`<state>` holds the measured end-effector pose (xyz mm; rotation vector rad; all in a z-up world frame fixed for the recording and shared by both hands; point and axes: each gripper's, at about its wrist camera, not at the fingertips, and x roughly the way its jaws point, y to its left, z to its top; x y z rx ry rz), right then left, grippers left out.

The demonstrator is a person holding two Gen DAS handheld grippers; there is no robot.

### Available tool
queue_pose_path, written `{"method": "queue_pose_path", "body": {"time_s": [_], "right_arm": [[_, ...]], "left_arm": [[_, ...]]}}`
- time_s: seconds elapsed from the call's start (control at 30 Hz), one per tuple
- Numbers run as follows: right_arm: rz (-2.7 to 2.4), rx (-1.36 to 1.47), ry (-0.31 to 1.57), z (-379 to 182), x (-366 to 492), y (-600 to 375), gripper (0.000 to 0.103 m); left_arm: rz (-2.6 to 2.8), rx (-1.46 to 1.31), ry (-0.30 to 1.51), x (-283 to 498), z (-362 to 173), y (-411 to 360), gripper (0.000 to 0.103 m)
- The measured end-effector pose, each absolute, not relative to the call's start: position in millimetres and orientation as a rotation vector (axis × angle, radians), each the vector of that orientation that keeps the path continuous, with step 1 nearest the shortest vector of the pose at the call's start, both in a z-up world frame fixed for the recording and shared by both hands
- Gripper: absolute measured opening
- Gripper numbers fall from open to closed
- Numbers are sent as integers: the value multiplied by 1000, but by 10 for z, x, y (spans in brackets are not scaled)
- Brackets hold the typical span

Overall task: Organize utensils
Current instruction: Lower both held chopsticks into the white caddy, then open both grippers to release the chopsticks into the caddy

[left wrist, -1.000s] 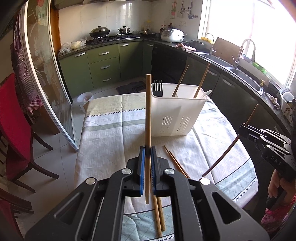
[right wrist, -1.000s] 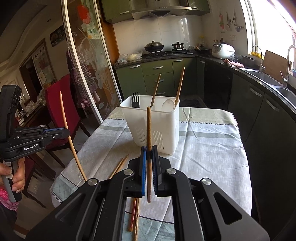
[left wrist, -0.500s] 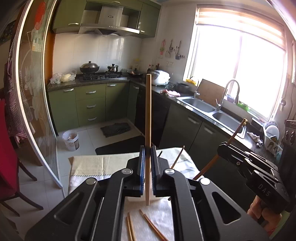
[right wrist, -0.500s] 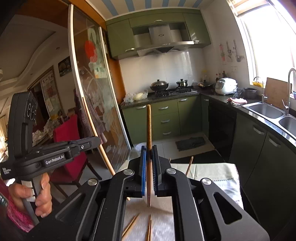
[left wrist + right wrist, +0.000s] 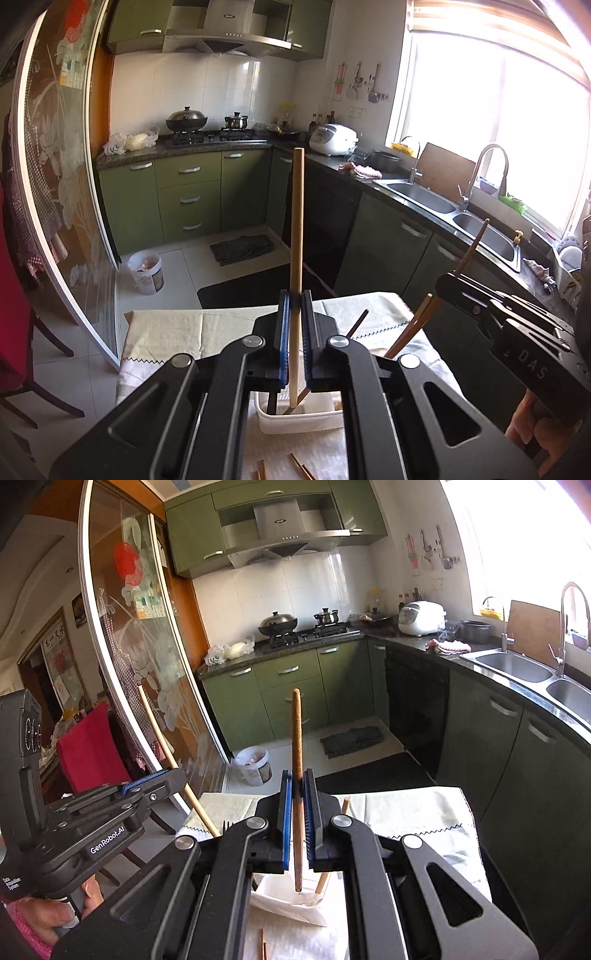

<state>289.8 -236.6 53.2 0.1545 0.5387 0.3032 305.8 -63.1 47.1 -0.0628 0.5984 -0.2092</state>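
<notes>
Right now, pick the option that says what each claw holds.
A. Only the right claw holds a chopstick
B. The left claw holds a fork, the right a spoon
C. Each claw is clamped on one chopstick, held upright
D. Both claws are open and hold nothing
C: the left claw pinches a pale chopstick and the right claw a darker chopstick, both standing upright above the white utensil basket.

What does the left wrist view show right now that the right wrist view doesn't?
Only the left wrist view: the right gripper from the side, clamped on its dark chopstick, and the light chopstick upright in the left jaws. Only the right wrist view: the left gripper from the side and the red chair. Both: the white utensil basket on the tablecloth, loose chopsticks, stove and sink.
</notes>
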Motion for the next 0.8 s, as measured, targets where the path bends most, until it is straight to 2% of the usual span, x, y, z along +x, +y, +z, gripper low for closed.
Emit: {"method": "queue_pose_path", "body": {"time_s": [0.33,0.53,0.67,0.8], "right_arm": [[298,113,616,133,2982,-2338,7],[300,104,604,136,2909,-2336,8],[303,111,577,249,2805,-2383,15],[334,120,529,397,2493,-2459,15]], "left_arm": [[-211,-22,724,3141,104,-665,7],[-220,-44,728,3056,172,-602,11],[-216,-32,737,2848,244,-555,24],[-207,3,839,2593,83,-505,24]]}}
